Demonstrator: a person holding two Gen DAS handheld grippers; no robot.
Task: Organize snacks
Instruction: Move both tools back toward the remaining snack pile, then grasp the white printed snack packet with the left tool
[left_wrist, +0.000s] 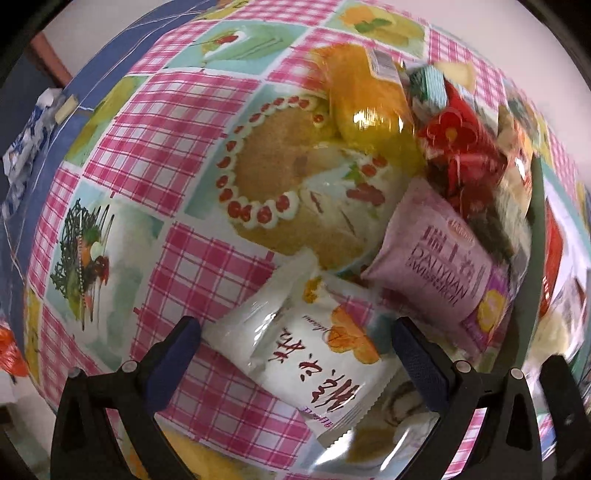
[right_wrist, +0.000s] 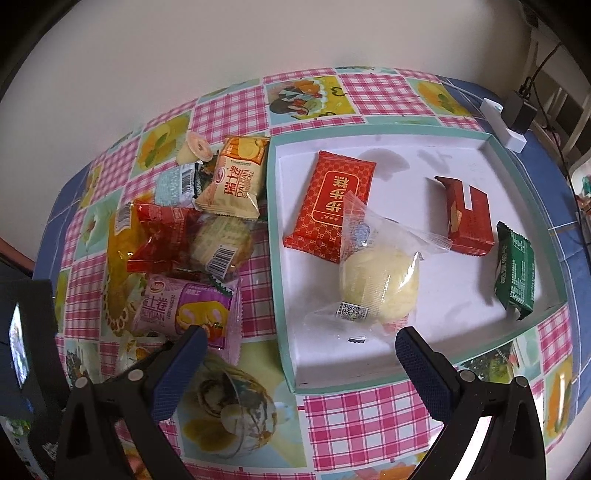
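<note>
Seen from the left wrist, the heap past the pink pack (left_wrist: 439, 258) is blurred, and its far packs cannot be told apart. The left gripper (left_wrist: 295, 354) stands wide open around a white pack (left_wrist: 314, 362) lying on the cloth (left_wrist: 155, 122), just in front of the pink pack; whether the pads touch it is unclear. The right gripper (right_wrist: 299, 365) is also wide open, empty, over the near wall of the tray (right_wrist: 280, 295). In the tray lie a clear bun pack (right_wrist: 380, 280) overlapping a red pack (right_wrist: 328, 206), then a dark red pack (right_wrist: 469, 218) and a green pack (right_wrist: 515, 269) against the right wall. Bare tray floor lies between them.
</note>
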